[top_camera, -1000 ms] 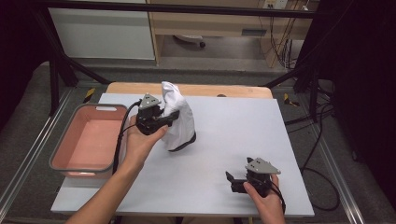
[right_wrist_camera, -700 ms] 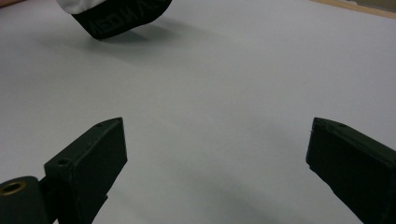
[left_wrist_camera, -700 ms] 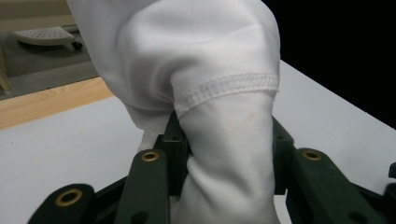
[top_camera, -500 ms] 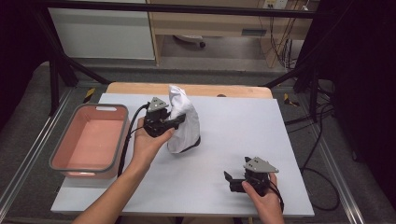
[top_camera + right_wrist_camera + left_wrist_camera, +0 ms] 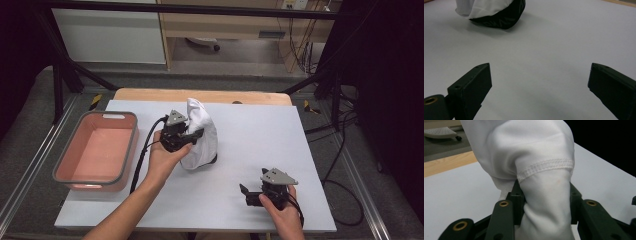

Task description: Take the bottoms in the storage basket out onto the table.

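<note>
table [image 5: 320,150]: white top | on it: pink tub [image 5: 95,152], white garment [image 5: 202,135]

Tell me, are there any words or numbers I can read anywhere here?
No text reads clearly.
Black fabric edge under the white cloth garment: faint pale lettering, too blurred to read.
Pink plastic tub: no writing.
Left gripper, right gripper: no labels seen.

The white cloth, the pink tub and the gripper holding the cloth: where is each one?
White cloth [image 5: 202,131], high view, on its bunched middle.
Pink tub [image 5: 131,146], high view, on its grey rim nearest the cloth.
Left gripper [image 5: 196,135], high view, at its jaw tips, shut on the cloth.
</note>
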Tool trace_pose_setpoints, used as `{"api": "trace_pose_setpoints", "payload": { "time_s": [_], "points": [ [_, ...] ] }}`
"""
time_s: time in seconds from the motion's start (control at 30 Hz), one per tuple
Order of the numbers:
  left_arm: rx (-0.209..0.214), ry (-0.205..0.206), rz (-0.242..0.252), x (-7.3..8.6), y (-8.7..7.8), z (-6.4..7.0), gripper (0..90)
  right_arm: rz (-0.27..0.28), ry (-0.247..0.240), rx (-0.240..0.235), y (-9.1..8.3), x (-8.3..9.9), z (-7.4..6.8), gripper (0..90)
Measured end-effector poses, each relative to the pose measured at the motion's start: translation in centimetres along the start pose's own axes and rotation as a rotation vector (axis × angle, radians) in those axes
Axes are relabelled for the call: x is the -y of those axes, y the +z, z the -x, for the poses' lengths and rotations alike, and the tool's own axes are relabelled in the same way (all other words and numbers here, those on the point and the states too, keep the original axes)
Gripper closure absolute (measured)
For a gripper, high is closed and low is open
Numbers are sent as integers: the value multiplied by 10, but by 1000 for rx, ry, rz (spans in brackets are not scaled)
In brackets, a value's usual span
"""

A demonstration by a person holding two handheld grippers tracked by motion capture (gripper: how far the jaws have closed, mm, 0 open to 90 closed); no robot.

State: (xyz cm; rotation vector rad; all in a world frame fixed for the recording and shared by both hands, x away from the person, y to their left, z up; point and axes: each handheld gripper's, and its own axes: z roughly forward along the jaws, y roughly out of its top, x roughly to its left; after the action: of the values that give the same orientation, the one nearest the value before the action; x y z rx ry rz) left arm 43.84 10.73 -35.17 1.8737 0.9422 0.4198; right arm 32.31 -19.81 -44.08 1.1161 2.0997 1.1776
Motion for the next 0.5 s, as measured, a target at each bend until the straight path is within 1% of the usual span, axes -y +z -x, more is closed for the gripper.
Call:
{"api": "trace_pose_setpoints", "payload": {
  "time_s": [0.27, 0.33, 0.37, 0.47, 0.5],
  "points": [
    [9, 6, -28, 9, 9, 6, 611, -6, -1, -8, 0, 0, 0, 53],
    [10, 4, -32, 11, 11, 7, 610, -8, 1, -11, 0, 0, 0, 52],
    [10, 3, -35, 12, 12, 7, 609, -13, 6, -20, 1, 1, 0, 53],
    [25, -9, -42, 18, 15, 11, 609, -23, 0, -28, 2, 1, -1, 53],
    [26, -7, -46, 21, 16, 13, 609, -23, 0, -28, 2, 1, -1, 53]
  ]
}}
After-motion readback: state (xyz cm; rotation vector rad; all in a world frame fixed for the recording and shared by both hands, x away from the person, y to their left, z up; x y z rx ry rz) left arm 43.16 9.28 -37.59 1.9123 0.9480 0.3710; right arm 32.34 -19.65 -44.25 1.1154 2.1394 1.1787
